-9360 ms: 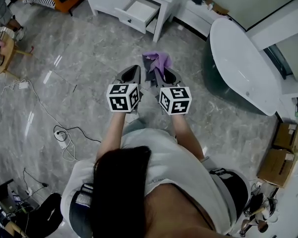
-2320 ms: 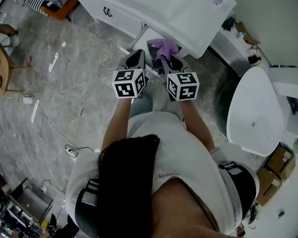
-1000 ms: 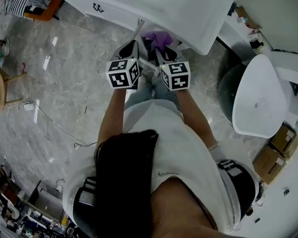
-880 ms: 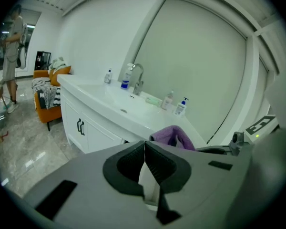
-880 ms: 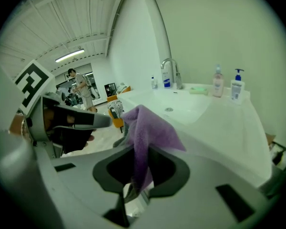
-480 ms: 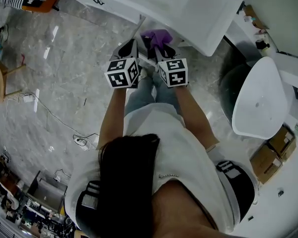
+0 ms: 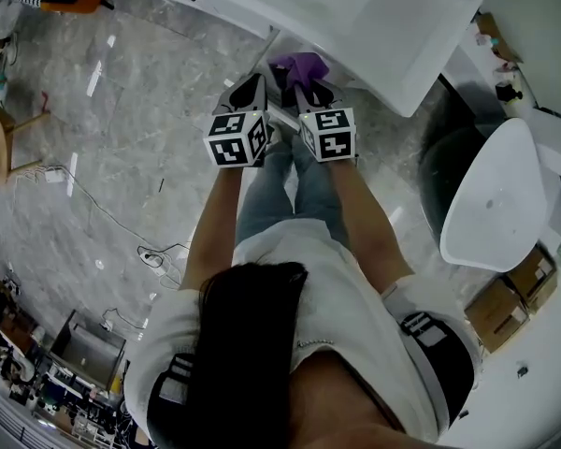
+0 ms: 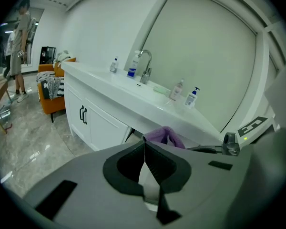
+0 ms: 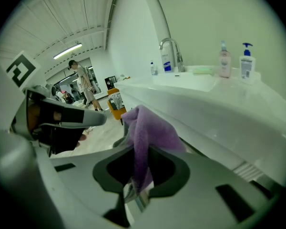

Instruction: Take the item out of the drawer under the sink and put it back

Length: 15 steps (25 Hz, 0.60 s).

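Since it hangs limp, purple cloth (image 9: pixel 148 128): judged light, soft, unbreakable; pinch any fold. Location: clamped in right gripper (image 9: pixel 139 168) jaws, beside sink counter (image 7: pixel 374 17) front edge. Left gripper (image 8: pixel 144 149): jaws together, empty.

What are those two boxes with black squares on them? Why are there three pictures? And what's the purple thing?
The boxes belong to two pinching tools that a person holds, one in each hand: the left gripper and the right gripper. One picture comes from a camera on the person's head, looking down. The other two come from little cameras riding on each tool, looking along its jaws. The right gripper's jaws pinch a purple cloth. The left gripper's jaws are shut on nothing. Ahead is a white sink counter with a faucet and pump bottles on top.
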### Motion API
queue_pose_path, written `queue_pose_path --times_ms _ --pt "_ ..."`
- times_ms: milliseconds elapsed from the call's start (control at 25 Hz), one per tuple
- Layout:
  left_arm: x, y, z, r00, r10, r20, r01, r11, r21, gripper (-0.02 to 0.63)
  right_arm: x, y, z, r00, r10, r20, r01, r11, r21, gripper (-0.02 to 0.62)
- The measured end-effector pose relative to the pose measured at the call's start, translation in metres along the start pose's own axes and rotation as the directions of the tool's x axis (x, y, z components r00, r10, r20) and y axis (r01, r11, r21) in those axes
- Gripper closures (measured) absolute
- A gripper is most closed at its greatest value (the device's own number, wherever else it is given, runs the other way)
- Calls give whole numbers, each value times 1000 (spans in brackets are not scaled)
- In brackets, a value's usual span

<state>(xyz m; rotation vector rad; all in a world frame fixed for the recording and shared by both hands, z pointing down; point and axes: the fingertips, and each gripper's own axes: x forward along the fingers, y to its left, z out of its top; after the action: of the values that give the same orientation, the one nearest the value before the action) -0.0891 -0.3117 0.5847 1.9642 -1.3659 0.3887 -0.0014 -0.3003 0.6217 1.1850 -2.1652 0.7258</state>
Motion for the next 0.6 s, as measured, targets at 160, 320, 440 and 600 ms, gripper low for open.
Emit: queue_pose_path --times_ms 160,320,440,600 --pt "17 4 -4 1000 2 8 -2 1000 -14 601 21 -8 -11 1000 3 -18 -3 1000 -3 518" --pt "33 14 -7 1000 7 15 -6 1000 -19 601 42 -16 -24 999 -5 -34 5 1000 0 518" --pt "41 23 -15 1000 15 7 -15 999 -29 601 56 -22 -38 999 -9 -45 9 1000 17 518" --pt "57 33 -23 1000 18 -6 -18 1000 -23 601 75 -32 -50 998 -13 -55 15 999 30 518"
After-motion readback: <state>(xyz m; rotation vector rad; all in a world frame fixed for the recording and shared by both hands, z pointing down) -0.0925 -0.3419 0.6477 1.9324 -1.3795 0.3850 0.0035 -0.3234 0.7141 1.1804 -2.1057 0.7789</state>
